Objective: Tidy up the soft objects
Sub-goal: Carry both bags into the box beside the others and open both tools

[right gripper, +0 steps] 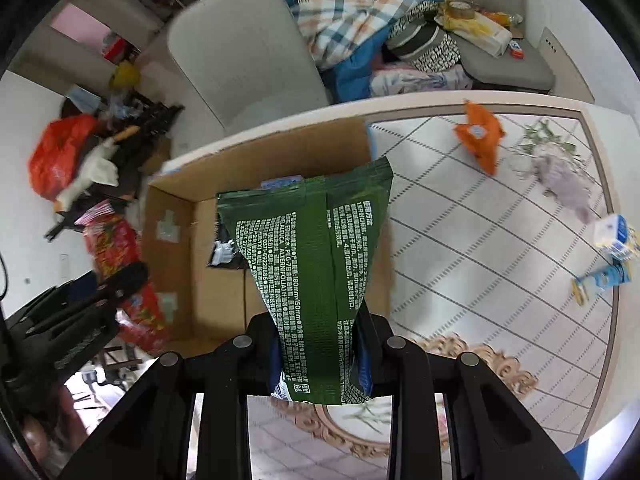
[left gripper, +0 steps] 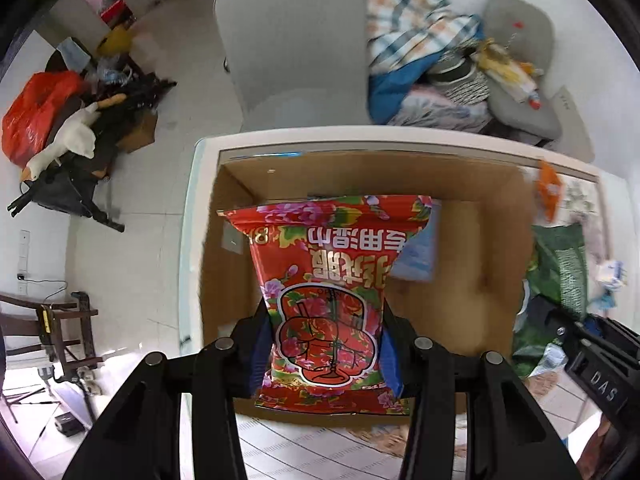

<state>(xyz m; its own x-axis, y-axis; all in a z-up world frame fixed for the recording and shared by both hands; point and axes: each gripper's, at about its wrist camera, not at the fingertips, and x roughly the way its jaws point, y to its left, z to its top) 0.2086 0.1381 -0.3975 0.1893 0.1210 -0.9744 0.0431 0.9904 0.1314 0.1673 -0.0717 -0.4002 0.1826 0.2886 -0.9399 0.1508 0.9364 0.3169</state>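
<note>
Left gripper (left gripper: 328, 354) pinches a red floral wipes packet (left gripper: 326, 280); right gripper (right gripper: 318, 354) pinches a dark green printed packet (right gripper: 316, 256). Both hang over the open brown cardboard box (right gripper: 176, 216); lower each packet well inside before letting go.

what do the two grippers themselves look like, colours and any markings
Both the left gripper and the right gripper are matte black, with angular linkage arms joined by round grey metal pivot pins. The fingers carry blue pads on their inner faces. The right gripper's body, seen from the left wrist view, bears white "DAS" lettering. No cables or sleeves show.

Open cardboard box (left gripper: 460, 216), blue pack (left gripper: 418, 256) on its floor.
</note>
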